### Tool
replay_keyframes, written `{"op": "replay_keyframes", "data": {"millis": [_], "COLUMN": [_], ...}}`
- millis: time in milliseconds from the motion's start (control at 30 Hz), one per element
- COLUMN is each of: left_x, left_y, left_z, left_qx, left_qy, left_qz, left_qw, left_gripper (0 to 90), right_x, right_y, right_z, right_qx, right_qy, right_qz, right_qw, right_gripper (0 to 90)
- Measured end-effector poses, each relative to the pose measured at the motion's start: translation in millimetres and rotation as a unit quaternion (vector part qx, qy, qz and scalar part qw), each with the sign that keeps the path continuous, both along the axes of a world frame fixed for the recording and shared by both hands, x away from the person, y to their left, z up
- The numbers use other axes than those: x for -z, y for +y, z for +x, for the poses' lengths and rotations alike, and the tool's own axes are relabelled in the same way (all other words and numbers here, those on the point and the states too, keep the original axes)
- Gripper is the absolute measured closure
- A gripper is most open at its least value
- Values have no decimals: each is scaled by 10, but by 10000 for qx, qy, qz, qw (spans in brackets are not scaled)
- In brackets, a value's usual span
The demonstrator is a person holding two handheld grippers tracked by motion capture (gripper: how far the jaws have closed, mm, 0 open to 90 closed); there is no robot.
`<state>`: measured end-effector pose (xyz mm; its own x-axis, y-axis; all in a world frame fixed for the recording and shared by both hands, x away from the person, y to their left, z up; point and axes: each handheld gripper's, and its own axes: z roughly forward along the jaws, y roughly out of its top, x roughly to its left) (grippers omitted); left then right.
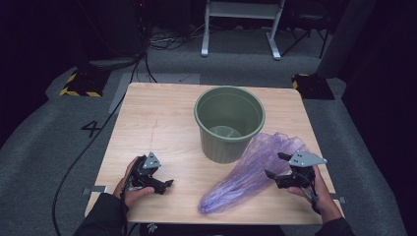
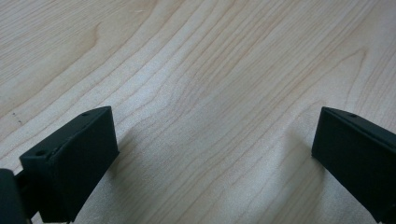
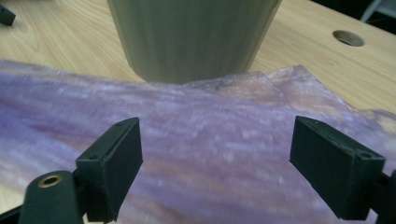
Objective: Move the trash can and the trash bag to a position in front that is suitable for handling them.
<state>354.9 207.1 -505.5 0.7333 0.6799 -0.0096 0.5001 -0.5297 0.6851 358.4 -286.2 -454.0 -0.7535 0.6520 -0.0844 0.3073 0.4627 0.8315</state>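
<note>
A green plastic bin (image 1: pixel 229 122) stands upright on the wooden table (image 1: pixel 162 118), right of its middle. A translucent purple bag (image 1: pixel 248 174) lies flat from the bin's right side toward the front edge. My right gripper (image 1: pixel 276 164) hovers over the bag's right part, open, nothing between its jaws. In the right gripper view, the purple bag (image 3: pixel 210 140) spreads below the open jaws and the bin (image 3: pixel 191 37) rises behind it. My left gripper (image 1: pixel 166 185) rests low at the front left, open over bare wood (image 2: pixel 210 102).
The table's front edge runs just below both hands. A round hole (image 3: pixel 349 38) is cut in the tabletop beyond the bin. Cables (image 1: pixel 93 137) and a yellow-black striped base (image 1: pixel 81 83) lie on the grey floor to the left.
</note>
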Motion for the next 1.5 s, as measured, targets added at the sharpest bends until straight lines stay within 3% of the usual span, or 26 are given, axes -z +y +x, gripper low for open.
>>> {"op": "replay_keyframes", "data": {"millis": [33,200,267,500,800,1100,1500], "left_x": [0,0,0,0,2,1,0], "left_y": [0,-1,-1,-1,-3,-2,-2], "left_z": [0,1,1,1,2,3,4], "left_qx": [1,0,1,0,7,13,17], "left_qy": [1,0,-1,0,4,0,5], "left_qz": [-1,-1,0,-1,-16,-10,-5], "left_qw": [10000,10000,10000,10000,10000,10000,10000], "left_gripper": [0,0,0,0,0,0,0], "right_x": [-8,-38,-63,-129,-103,-61,-36], "right_y": [42,126,209,349,458,559,690], "right_z": [101,260,343,488,601,699,737], "right_qx": [8,-60,-98,-263,-366,-462,-584], "right_qy": [36,120,120,155,192,241,194], "right_qz": [-14,82,16,80,113,-13,-104], "right_qw": [10000,9999,9999,9995,9991,9986,9981], "right_gripper": [168,165,165,160,159,161,153]}}
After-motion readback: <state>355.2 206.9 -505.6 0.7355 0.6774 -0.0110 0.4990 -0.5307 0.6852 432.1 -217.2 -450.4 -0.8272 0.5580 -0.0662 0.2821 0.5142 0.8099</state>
